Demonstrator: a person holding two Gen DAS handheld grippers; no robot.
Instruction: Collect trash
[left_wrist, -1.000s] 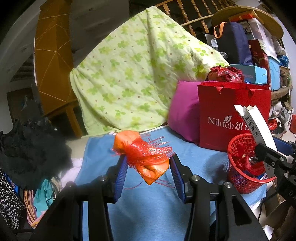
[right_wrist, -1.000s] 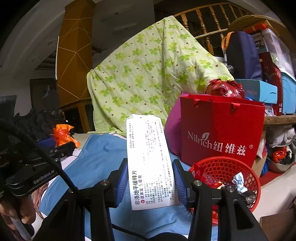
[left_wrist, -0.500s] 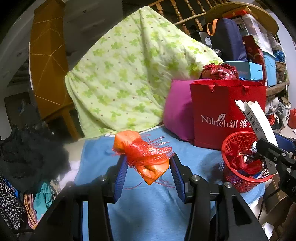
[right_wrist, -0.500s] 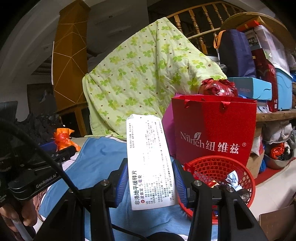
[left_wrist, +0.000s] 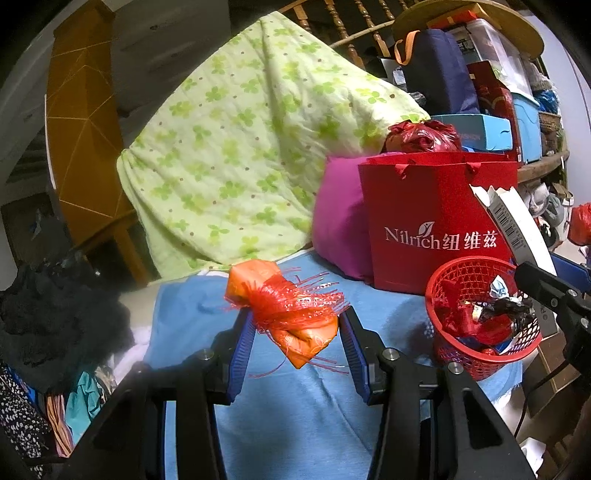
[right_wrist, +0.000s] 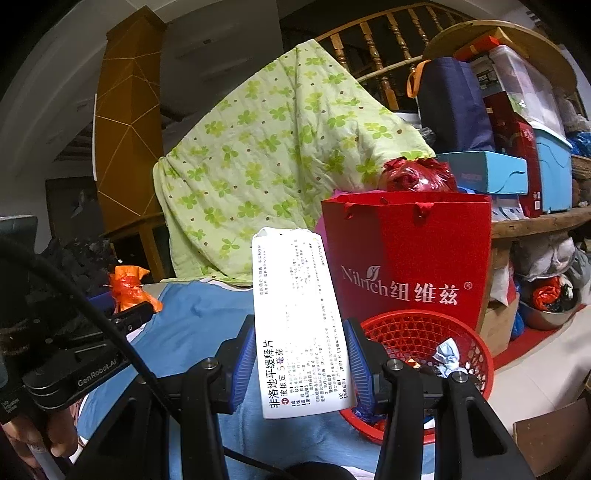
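My left gripper (left_wrist: 295, 332) is shut on a crumpled orange wrapper tangled in red mesh netting (left_wrist: 284, 310), held above the blue cloth. My right gripper (right_wrist: 299, 354) is shut on a white medicine box (right_wrist: 295, 325) that stands upright between the blue pads. A red mesh basket (left_wrist: 480, 354) (right_wrist: 476, 350) with several bits of trash in it sits on the blue cloth to the right of both grippers. In the right wrist view the left gripper with its orange wrapper (right_wrist: 129, 288) shows at the left; in the left wrist view the white box (left_wrist: 517, 225) shows at the right.
A red paper bag (left_wrist: 436, 229) stands just behind the basket, with a magenta cushion (left_wrist: 340, 229) beside it and a green flowered quilt (left_wrist: 240, 147) behind. Stacked boxes and bags (right_wrist: 498, 129) fill a shelf at the right. Dark clothes (left_wrist: 55, 321) lie at the left.
Both grippers have shifted sideways toward the right with their loads still held. The basket and the red bag now sit further left in both views.
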